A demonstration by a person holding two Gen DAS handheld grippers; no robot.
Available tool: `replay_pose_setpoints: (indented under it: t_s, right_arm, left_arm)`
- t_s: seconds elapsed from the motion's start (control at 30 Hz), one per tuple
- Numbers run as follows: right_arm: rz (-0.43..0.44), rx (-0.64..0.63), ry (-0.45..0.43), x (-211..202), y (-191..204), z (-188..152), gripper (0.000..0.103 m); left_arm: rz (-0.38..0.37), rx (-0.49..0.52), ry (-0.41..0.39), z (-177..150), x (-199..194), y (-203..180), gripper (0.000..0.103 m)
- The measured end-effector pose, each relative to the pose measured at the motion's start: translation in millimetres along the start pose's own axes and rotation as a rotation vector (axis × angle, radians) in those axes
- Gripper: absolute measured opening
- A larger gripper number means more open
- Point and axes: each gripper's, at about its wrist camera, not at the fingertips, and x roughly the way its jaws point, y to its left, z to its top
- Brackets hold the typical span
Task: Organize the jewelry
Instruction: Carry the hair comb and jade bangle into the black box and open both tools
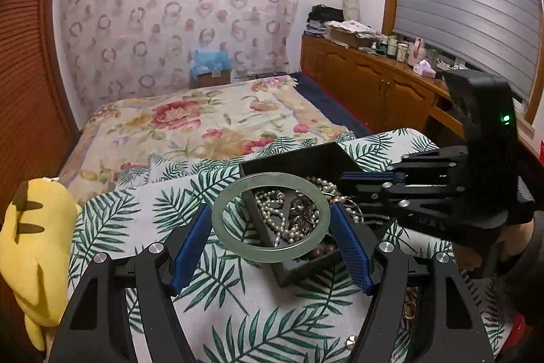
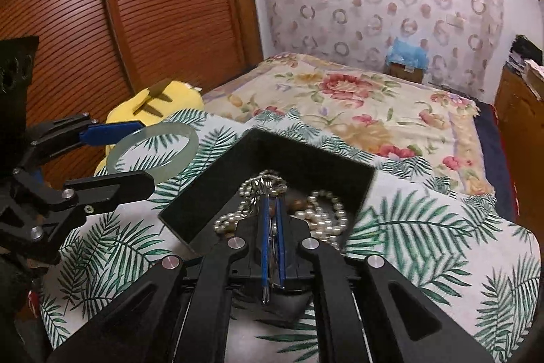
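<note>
My left gripper (image 1: 272, 220) is shut on a pale green jade bangle (image 1: 238, 244), holding it flat between its blue pads just above the near corner of a black jewelry box (image 1: 306, 155). The box holds pearl strands (image 1: 272, 213) and beads. The bangle (image 2: 176, 165) and left gripper (image 2: 119, 155) also show in the right wrist view, left of the box (image 2: 306, 159). My right gripper (image 2: 271, 193) is shut on a thin silver metal piece (image 2: 267, 288) over the pearls (image 2: 323, 220) in the box. It shows in the left wrist view (image 1: 346, 182) at the box's right side.
The box sits on a palm-leaf patterned cloth (image 1: 210, 312) at the foot of a floral bed (image 1: 204, 121). A yellow plush toy (image 1: 34, 244) lies at the left. Small gold pieces (image 1: 409, 308) lie on the cloth at right. A wooden cabinet (image 1: 374, 84) runs along the right wall.
</note>
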Motion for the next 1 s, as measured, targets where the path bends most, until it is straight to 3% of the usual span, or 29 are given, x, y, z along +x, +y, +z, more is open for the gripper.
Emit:
replay_pose_setpoints:
  t_s: [0.57, 0.8, 0.93, 1.0]
  right_arm:
    - [-0.153, 0.082, -0.08, -54, -45, -24, 0.009]
    - [-0.182, 0.103, -0.073, -64, -54, -35, 0.009]
    - [-0.193, 0.108, -0.076, -71, -52, -44, 0.024]
    - [-0.204, 0.106, -0.082, -76, -51, -49, 0.024]
  left_arm:
    - [-0.024, 0.059, 0.038, 15, 39, -27, 0.068]
    - [-0.03, 0.069, 0.065, 16, 54, -34, 0.069]
    - [-0.028, 0.07, 0.073, 15, 56, -38, 0.069]
    - [-0.028, 0.069, 0.071, 14, 54, -40, 0.069]
